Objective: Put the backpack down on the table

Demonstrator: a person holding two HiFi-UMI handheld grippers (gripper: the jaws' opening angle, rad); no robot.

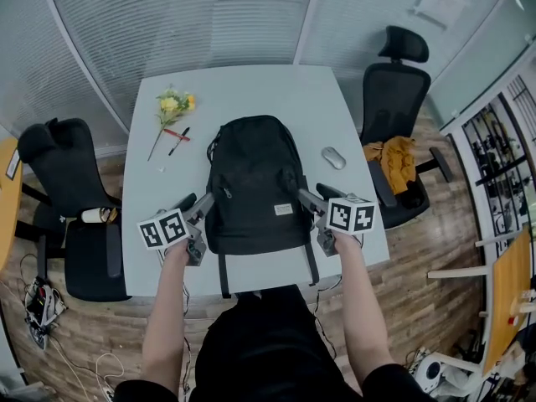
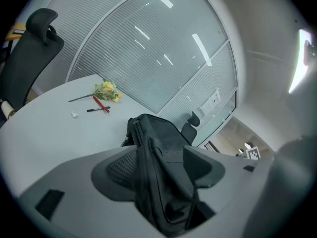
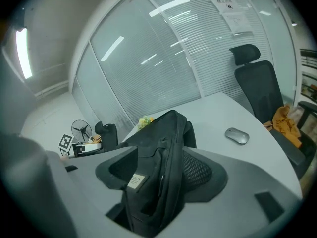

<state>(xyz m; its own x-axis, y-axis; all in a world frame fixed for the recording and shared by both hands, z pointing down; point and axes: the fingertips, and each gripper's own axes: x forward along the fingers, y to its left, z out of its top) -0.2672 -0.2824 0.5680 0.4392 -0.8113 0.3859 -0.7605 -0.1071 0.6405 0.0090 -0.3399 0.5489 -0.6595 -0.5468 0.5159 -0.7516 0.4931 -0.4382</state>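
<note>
The black backpack [image 1: 255, 182] is at the near middle of the pale desk [image 1: 251, 86], front panel with its small light label facing up toward the head view. Its top handle points to the far side, and two straps hang down past the desk's near edge. Whether its underside rests fully on the desk I cannot tell.

The left hand-held gripper [image 1: 201, 204] is clenched on the backpack's left side; in the left gripper view the dark fabric is bunched between the two pads and fills the gap. The right hand-held gripper [image 1: 308, 198] grasps the right side in the same way, with the labelled panel and a zip seam pinched between its jaws. Both point toward the far side and a little downward, each held in a bare-armed hand.

On the desk's far left lies a sprig of yellow flowers [image 1: 174, 105], with a red pen [image 1: 174, 133] and a black pen [image 1: 178, 141] just beside its stem, near each other and well apart from the backpack. A grey mouse [image 1: 333, 157] sits to the right of the backpack, near but not touching it.

A black office chair [image 1: 71, 216] stands at the desk's left. Another black chair [image 1: 394, 99] stands at the right with a mustard garment [image 1: 394, 162] heaped on its seat. Glass walls with blinds close the far side, and the floor is wood.
</note>
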